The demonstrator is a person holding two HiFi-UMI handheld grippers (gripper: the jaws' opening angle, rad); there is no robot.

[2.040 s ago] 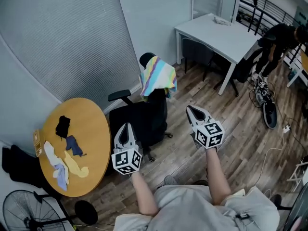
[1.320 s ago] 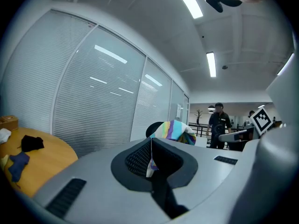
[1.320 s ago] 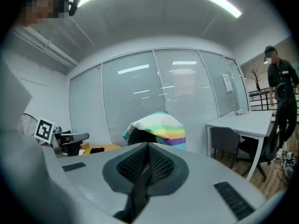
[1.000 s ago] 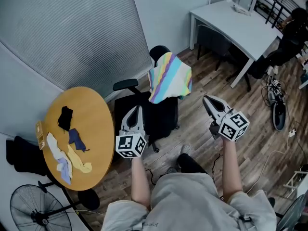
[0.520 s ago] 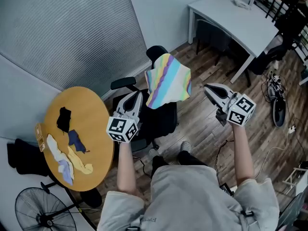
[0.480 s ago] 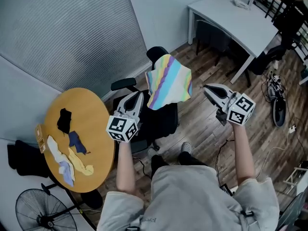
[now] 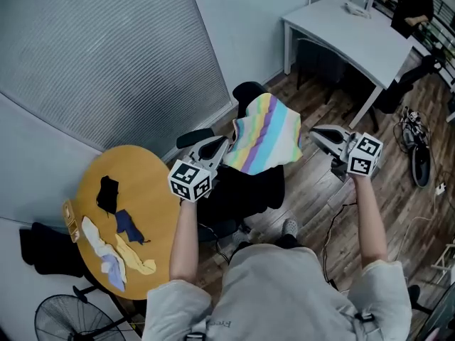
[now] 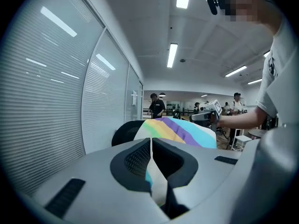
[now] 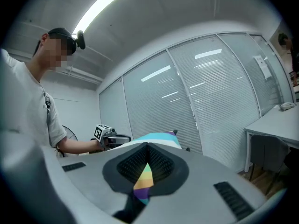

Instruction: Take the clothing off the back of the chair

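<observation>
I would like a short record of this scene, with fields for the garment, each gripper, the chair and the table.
garment: rainbow-striped cloth, spread between the two grippers above the chair
left gripper: shut on the cloth's left edge
right gripper: shut on the cloth's right edge
chair: black office chair, below the cloth; whether they touch cannot be told
table: round wooden table, at the left, with small garments lying on it
</observation>
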